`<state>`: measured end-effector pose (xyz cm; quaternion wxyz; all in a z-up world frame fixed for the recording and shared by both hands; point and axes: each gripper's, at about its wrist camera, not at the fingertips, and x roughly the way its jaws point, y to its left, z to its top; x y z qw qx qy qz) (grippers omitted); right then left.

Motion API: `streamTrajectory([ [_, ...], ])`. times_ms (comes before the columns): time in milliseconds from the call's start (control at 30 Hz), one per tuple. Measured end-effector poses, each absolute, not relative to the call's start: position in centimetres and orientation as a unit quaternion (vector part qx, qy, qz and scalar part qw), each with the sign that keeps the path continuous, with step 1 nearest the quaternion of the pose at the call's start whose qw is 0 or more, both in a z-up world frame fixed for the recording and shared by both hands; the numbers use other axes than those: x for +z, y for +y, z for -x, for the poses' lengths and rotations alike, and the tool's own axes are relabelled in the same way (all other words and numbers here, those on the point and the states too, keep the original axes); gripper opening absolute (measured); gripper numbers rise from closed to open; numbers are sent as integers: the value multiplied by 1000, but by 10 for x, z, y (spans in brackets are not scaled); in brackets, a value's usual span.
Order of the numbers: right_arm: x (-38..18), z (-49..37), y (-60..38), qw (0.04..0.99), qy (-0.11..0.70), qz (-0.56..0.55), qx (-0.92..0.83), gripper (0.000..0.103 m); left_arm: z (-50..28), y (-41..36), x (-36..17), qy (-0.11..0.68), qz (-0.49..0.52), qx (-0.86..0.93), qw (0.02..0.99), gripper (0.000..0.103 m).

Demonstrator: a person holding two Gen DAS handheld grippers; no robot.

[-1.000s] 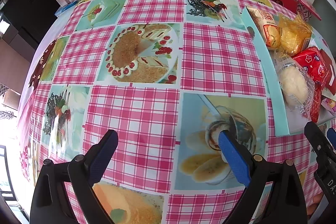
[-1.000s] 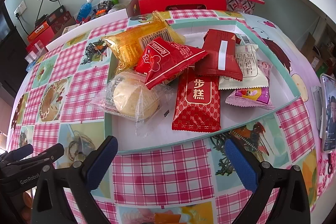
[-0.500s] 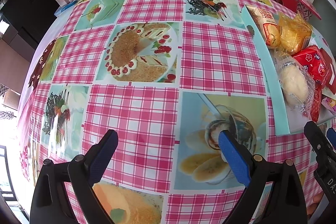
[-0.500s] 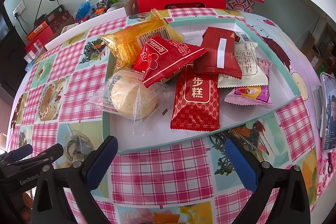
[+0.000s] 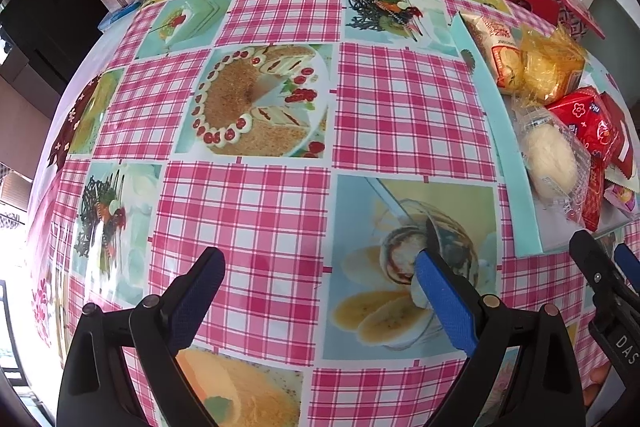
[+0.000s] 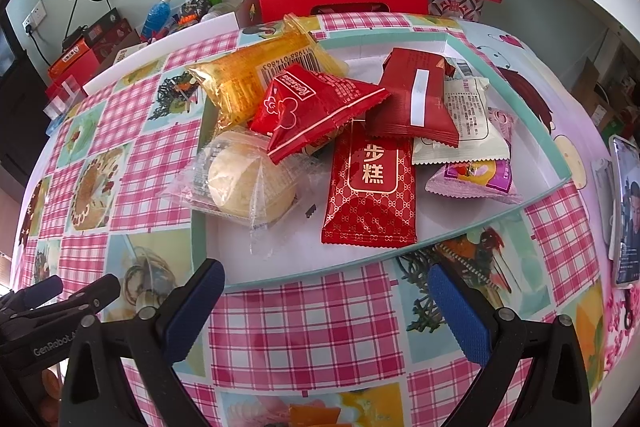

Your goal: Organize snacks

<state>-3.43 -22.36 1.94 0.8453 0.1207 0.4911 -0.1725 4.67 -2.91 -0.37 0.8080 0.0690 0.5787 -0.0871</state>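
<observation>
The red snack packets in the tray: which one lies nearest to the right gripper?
The flat red packet with gold lattice and white characters. Its bottom edge almost reaches the tray's front rim; the other red ones lie farther back.

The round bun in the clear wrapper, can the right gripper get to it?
Probably yes. The right gripper is open and empty, and the round bun lies near the front of the tray with only a low rim between. A bright red packet overlaps its far edge, not the near side.
</observation>
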Motion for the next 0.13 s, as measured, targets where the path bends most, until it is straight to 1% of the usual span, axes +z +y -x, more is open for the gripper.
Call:
streamTrajectory([
  [133,19,34,-224,845,491,-120,-173,103,-46,-31,0,575,-68,-93,810,96],
])
